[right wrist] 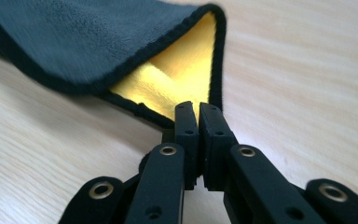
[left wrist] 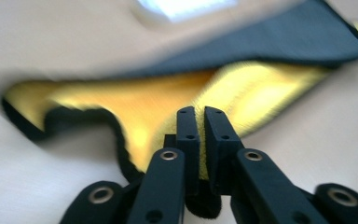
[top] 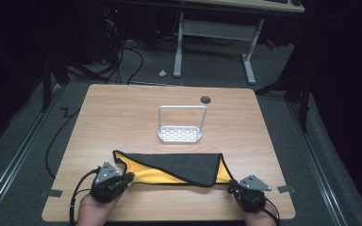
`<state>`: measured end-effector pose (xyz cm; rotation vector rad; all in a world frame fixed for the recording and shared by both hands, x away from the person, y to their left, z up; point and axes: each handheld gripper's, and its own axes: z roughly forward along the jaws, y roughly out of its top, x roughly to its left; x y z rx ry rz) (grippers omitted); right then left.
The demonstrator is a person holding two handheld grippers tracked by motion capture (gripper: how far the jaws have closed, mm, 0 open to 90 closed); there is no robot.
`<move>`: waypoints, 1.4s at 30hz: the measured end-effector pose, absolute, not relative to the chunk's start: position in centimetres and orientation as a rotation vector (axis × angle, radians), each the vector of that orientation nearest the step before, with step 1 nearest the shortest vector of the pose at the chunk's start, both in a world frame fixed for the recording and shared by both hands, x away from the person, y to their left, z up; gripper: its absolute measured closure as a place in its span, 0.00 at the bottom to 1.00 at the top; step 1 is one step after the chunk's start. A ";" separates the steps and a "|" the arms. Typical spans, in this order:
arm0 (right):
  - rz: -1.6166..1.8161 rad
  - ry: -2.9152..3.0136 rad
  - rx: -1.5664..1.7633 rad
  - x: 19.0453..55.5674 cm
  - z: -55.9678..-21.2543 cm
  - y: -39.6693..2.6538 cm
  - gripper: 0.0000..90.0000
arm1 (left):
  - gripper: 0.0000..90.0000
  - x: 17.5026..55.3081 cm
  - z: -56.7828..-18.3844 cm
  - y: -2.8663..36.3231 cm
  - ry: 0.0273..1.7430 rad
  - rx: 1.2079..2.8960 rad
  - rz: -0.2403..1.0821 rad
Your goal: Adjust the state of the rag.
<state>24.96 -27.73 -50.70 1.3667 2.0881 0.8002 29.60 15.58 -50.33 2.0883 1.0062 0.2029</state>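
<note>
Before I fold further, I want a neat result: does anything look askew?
Yes: the cloth's black top layer lies crooked, baring yellow lining along the near edge. Both claws, left and right, pinch its near corners.

- The left gripper (top: 128,178) is held low at the near left of the table, its jaws pointed to the right and slightly away from the person.
- In the left gripper view, its jaws (left wrist: 201,122) are seen pressed nearly together on the edge of a cloth (left wrist: 168,100).
- The right gripper (top: 232,186) is held at the near right, its jaws turned left and away.
- In the right gripper view, its jaws (right wrist: 197,116) are clamped on a corner of the cloth.
- A hand (top: 94,210) is seen behind the left gripper at the bottom edge of the high view.
</note>
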 end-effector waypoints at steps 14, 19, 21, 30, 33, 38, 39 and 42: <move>0.872 2.163 1.338 28.1 -51.7 -24.8 0.79 | 0.65 28.8 -51.1 17.4 1.060 2.048 0.277; 0.829 2.196 1.344 25.9 -52.1 -25.4 0.79 | 0.66 28.6 -51.9 16.5 1.056 2.103 0.237; 0.818 2.189 1.354 24.3 -52.0 -26.0 0.77 | 0.65 28.3 -51.9 16.3 1.045 2.109 0.228; 1.054 2.225 1.215 23.8 -50.8 -22.2 0.55 | 0.63 28.4 -52.3 16.2 1.058 2.105 0.240; 0.931 2.299 1.178 24.6 -52.3 -21.2 0.68 | 0.63 28.6 -52.5 16.3 1.064 2.091 0.227; 0.996 2.235 1.161 24.2 -51.1 -21.9 0.91 | 0.64 28.7 -52.5 16.4 1.061 2.088 0.228; 1.014 2.223 1.169 24.3 -50.7 -22.1 0.91 | 0.64 28.7 -52.6 16.4 1.060 2.088 0.229; 1.072 2.171 1.208 25.4 -49.6 -23.0 0.90 | 0.64 28.7 -52.6 16.3 1.051 2.091 0.231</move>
